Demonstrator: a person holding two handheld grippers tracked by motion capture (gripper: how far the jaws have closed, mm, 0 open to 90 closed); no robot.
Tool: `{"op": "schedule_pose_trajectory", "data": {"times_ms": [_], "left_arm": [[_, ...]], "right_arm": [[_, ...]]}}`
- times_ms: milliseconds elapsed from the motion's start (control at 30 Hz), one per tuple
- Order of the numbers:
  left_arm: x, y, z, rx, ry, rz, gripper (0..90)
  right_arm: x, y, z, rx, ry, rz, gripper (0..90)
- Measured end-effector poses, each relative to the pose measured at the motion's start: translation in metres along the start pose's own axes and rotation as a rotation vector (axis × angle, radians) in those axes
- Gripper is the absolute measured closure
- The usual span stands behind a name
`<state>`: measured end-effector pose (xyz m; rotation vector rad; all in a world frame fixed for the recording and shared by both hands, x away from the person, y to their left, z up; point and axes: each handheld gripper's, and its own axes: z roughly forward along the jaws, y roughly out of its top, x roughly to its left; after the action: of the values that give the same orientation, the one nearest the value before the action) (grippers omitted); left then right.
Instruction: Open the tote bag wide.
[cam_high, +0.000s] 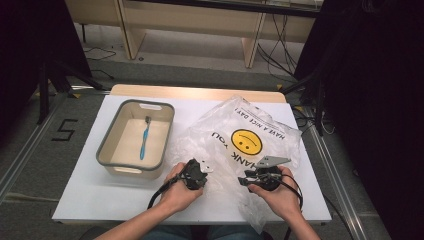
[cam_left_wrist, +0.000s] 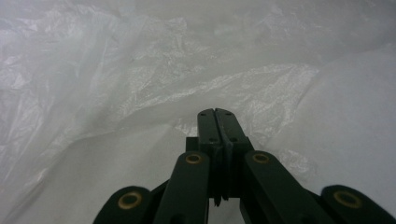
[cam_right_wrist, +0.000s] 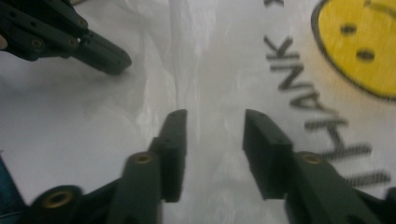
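Toothbrush (cam_high: 145, 137) in tub (cam_high: 107, 145) from above; left gripper (cam_left_wrist: 217, 114) closed against plastic bag (cam_left_wrist: 140, 84), right gripper (cam_right_wrist: 214, 122) half-open, empty.

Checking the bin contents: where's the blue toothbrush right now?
High view: the blue toothbrush lies lengthwise inside the grey-rimmed tub at table left, beside the plastic bag.

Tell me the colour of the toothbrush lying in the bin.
Blue handle with a dark head; the toothbrush lies in the bin, clearest in the high view.
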<state>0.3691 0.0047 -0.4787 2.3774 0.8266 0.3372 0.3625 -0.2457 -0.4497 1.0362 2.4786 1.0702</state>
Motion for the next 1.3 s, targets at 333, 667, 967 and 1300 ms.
{"op": "schedule_pose_trajectory", "data": {"times_ms": [333,667,967,1300], "left_arm": [[0.001,-0.002,-0.002,0.008,0.011,0.009,89.5],[0.002,-0.004,-0.003,0.010,0.016,0.018,89.5],[0.001,-0.005,-0.003,0.000,0.021,0.039,89.4],[-0.001,-0.006,-0.003,-0.002,0.035,0.063,89.3]], "right_arm": [[0.008,0.012,0.030,0.033,0.027,-0.157,35.4],[0.002,0.017,0.046,0.065,0.011,-0.155,74.5],[-0.001,0.028,0.033,-0.049,-0.009,-0.116,90.0],[-0.001,0.050,0.009,-0.227,-0.097,-0.101,90.0]]}}
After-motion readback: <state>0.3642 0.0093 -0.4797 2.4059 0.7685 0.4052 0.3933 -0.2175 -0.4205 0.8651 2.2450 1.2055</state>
